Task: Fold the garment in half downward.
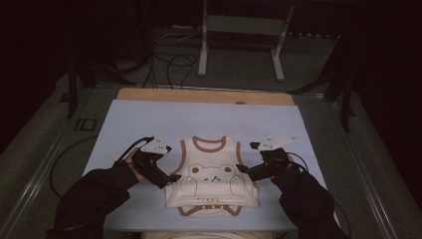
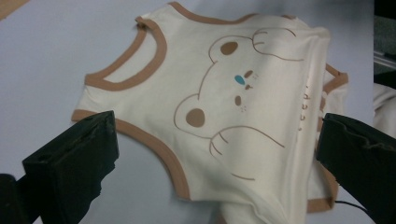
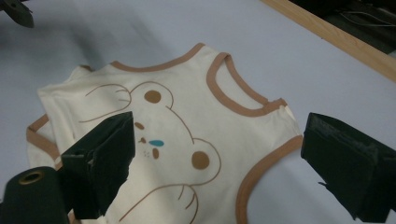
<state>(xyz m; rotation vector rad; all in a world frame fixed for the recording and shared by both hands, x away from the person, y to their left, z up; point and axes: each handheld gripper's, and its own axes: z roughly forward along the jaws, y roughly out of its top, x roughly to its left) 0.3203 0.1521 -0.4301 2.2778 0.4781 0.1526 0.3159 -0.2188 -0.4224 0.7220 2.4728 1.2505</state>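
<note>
A cream baby vest (image 1: 211, 181) with a bear print, soft, light and likely best pinched at its brown-trimmed armholes (bottom hem already folded up), lies on the pale blue mat (image 1: 149, 119) between the left gripper (image 1: 171, 178) and right gripper (image 1: 240, 169), both jaws spread.

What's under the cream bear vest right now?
The cream bear vest lies on the pale blue sheet, its bottom part folded under so brown trim peeks out. Anything else beneath is covered by fabric.
</note>
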